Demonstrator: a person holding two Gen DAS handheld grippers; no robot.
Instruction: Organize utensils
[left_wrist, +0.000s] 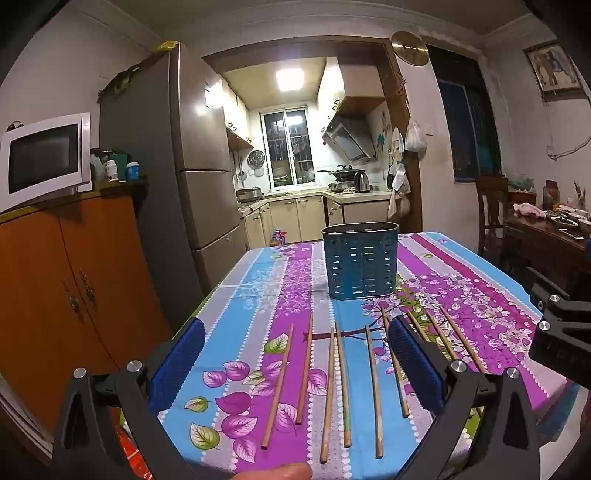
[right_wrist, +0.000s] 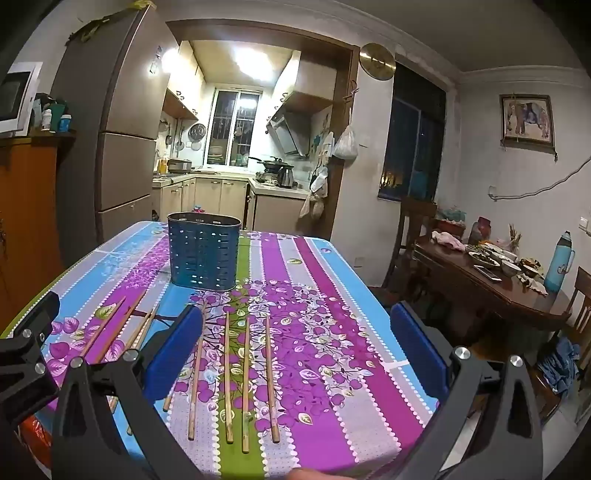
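Observation:
Several wooden chopsticks (left_wrist: 337, 387) lie side by side near the front of a table with a striped floral cloth (left_wrist: 258, 288); the right wrist view shows the same row of chopsticks (right_wrist: 245, 384). Behind them stands an upright blue perforated utensil holder (left_wrist: 360, 260), also the blue holder (right_wrist: 204, 252) in the right wrist view. My left gripper (left_wrist: 295, 363) hovers open above the chopsticks, nothing between its blue pads (left_wrist: 177, 363). My right gripper (right_wrist: 295, 350) is open too, over the right-hand chopsticks. A black part of the right gripper (left_wrist: 557, 332) shows at the left view's edge.
An orange cabinet (left_wrist: 66, 288) with a microwave (left_wrist: 44, 157) and a tall fridge (left_wrist: 199, 166) stand left of the table. A dark wooden table (right_wrist: 517, 291) with dishes and a blue flask (right_wrist: 559, 262) stands at the right. A kitchen lies beyond.

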